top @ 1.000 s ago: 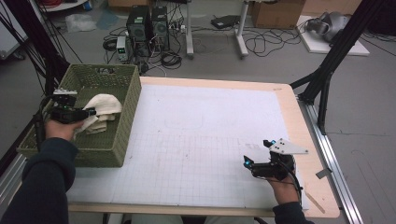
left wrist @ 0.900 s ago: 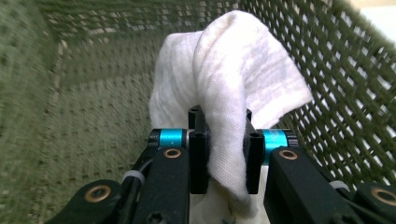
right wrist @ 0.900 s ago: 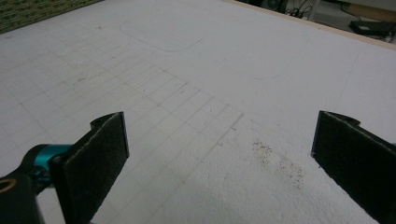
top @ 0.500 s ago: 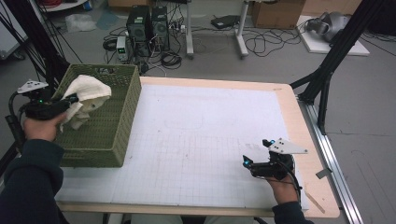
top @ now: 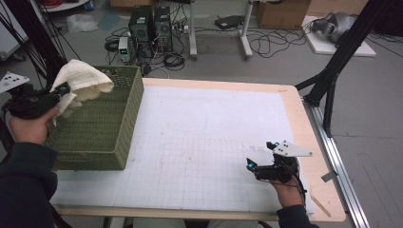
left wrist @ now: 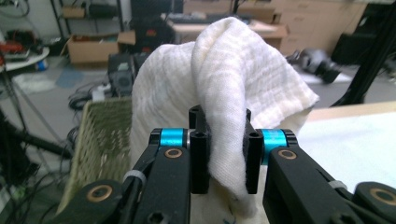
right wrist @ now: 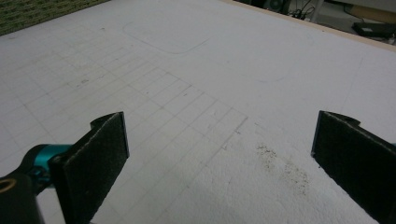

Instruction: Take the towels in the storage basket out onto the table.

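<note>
left gripper (left wrist: pixel 219 149) clamped on cloth (top: pixel 83 78) | cloth now lifted clear of basket (top: pixel 102 128) at table's left edge | right gripper (right wrist: pixel 219 154) wide open, empty

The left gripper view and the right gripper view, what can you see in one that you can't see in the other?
In the left gripper view: the left gripper, jaws shut on a bunched white cloth, with a green basket behind it. In the right gripper view: the right gripper, jaws wide apart with nothing between them, and a faint rounded outline drawn on the sheet. In both: the white gridded sheet covering the table, and room clutter beyond it.
</note>
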The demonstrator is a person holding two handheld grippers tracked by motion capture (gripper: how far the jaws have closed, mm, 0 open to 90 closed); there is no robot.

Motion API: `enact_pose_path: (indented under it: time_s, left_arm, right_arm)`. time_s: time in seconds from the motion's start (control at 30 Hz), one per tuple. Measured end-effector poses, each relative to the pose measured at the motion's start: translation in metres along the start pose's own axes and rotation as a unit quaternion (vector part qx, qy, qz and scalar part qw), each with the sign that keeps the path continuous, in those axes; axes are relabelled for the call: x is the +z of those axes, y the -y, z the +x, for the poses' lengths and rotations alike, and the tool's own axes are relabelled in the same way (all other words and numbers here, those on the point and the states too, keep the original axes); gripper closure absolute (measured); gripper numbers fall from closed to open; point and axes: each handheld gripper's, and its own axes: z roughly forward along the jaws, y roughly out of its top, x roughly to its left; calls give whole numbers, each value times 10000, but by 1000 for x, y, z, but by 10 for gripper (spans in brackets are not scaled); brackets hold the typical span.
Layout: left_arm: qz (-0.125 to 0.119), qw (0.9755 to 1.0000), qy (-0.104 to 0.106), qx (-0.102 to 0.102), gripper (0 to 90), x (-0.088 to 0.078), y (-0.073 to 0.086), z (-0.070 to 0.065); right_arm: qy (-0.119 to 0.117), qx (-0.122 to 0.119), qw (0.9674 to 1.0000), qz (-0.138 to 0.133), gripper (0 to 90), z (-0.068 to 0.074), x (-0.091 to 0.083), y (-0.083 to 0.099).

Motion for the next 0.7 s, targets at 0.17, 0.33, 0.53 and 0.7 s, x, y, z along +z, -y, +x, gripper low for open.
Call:
enact_pose_path:
  time_s: [0.17,0.33,0.53,0.7]
  left_arm:
    - [-242,9994,194,159,789,-7,-15,-13]
    - [-483,9975,431,270,789,-12,-28,-28]
    - [-719,9935,790,385,789,-16,-40,-49]
    - [-843,9890,1149,401,788,-16,-46,-68]
  right_arm:
    - [3,10,10000,4,32,0,0,0]
    - [7,11,10000,1,32,0,0,0]
    - [9,1,10000,1,32,0,0,0]
    - [22,-68,10000,-15,32,0,1,-1]
